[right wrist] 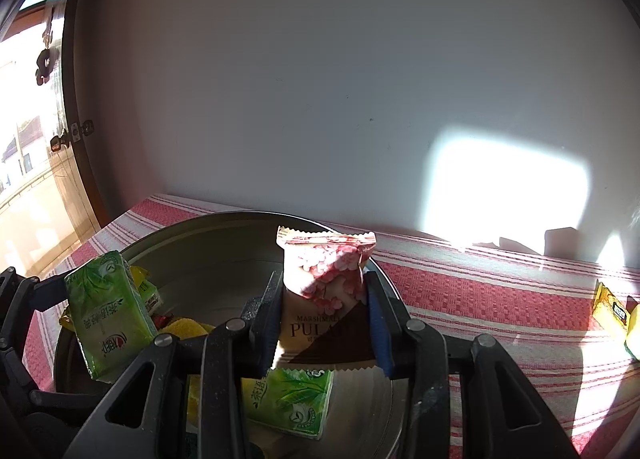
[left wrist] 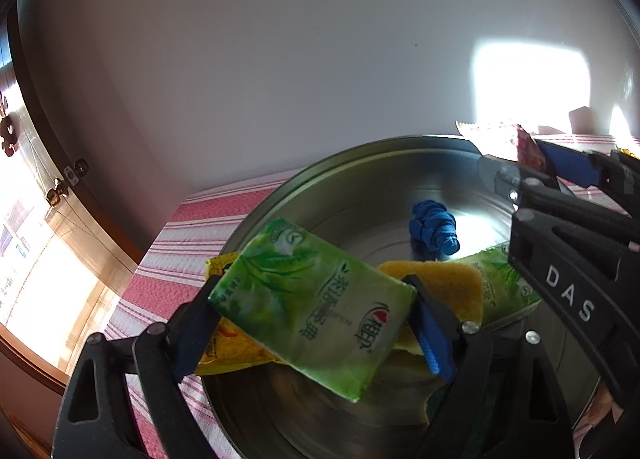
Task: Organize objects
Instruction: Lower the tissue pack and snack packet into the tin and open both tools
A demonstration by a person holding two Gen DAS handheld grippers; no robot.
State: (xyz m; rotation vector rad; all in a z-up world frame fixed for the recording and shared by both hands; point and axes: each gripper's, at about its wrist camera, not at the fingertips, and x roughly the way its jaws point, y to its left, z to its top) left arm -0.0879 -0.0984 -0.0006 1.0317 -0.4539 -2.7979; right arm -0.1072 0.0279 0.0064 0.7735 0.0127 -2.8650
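My left gripper (left wrist: 312, 299) is shut on a green tissue pack (left wrist: 316, 307) and holds it over a round metal basin (left wrist: 360, 171). In the basin lie a blue knotted cloth (left wrist: 434, 229), a yellow sponge (left wrist: 444, 283), a yellow packet (left wrist: 228, 351) and a second green tissue pack (left wrist: 504, 283). My right gripper (right wrist: 322, 291) is shut on a pink flowered marshmallow packet (right wrist: 326, 271) above the basin's (right wrist: 192, 227) right rim. The held green pack (right wrist: 108, 311) shows at the left of the right wrist view, the second green pack (right wrist: 292, 399) below the right gripper.
The basin stands on a red and white striped cloth (right wrist: 480, 299) against a white wall. A yellow packet (right wrist: 612, 311) lies at the cloth's far right. A wooden window frame (left wrist: 60, 187) is to the left. The right gripper (left wrist: 560, 175) reaches in from the right in the left wrist view.
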